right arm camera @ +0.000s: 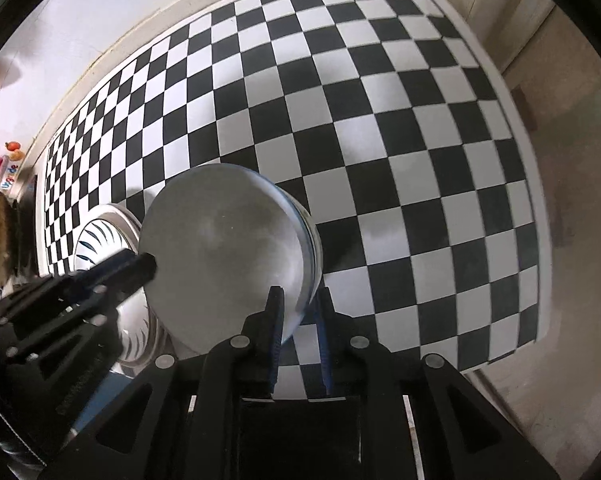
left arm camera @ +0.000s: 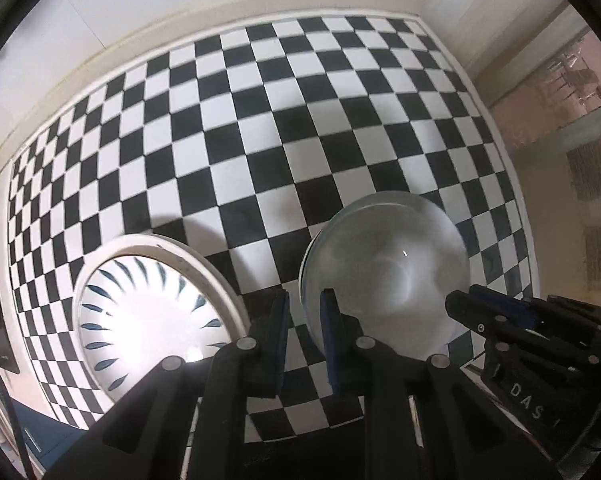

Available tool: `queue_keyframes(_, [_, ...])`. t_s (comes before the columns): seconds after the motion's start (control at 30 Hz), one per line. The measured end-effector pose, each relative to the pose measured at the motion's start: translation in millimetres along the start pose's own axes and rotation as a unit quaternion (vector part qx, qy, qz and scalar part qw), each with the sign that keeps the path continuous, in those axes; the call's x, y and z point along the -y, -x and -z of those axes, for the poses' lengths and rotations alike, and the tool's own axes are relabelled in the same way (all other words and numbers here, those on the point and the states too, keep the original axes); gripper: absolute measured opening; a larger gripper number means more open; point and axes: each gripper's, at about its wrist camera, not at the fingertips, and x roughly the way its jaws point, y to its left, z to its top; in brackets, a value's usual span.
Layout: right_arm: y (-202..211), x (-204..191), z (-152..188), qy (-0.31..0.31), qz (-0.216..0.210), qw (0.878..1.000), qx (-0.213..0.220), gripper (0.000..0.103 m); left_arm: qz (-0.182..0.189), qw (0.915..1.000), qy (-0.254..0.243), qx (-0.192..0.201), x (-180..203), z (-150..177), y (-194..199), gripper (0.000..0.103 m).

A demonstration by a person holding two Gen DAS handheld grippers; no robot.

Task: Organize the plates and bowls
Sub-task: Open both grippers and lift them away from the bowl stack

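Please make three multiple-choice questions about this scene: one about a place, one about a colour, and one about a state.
1. In the left wrist view, where is the patterned plate in relation to the grey bowl?
A. On its right
B. On its left
C. Inside it

2. What colours are the squares of the checkered cloth?
A. Red and white
B. Blue and yellow
C. Black and white

3. How is the grey bowl held?
A. Its rim sits between the jaws of the left gripper and the right gripper
B. No gripper touches it
C. It lies upside down on the plate

Answers:
1. B, as the plate shows left of the bowl, beside it.
2. C, as only black and white squares cover the cloth.
3. A, as each wrist view shows the rim between its own jaws and the other gripper on the opposite edge.
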Motion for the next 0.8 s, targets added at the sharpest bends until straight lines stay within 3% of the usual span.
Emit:
queue_keyframes(0.53, [116.7, -30.0, 70.3, 0.044, 0.027, 0.991, 0.125, 0.017, -0.010, 0.9933, -0.041, 0.107, 2.9, 50.0, 105.0, 0.014])
queue_keyframes(0.8, [163.2, -40.6, 103.4, 0.046, 0.030, 0.985, 0.161, 0.017, -0.012, 0.9876, -0.052, 0.148, 3.9, 68.4, 142.6, 0.014])
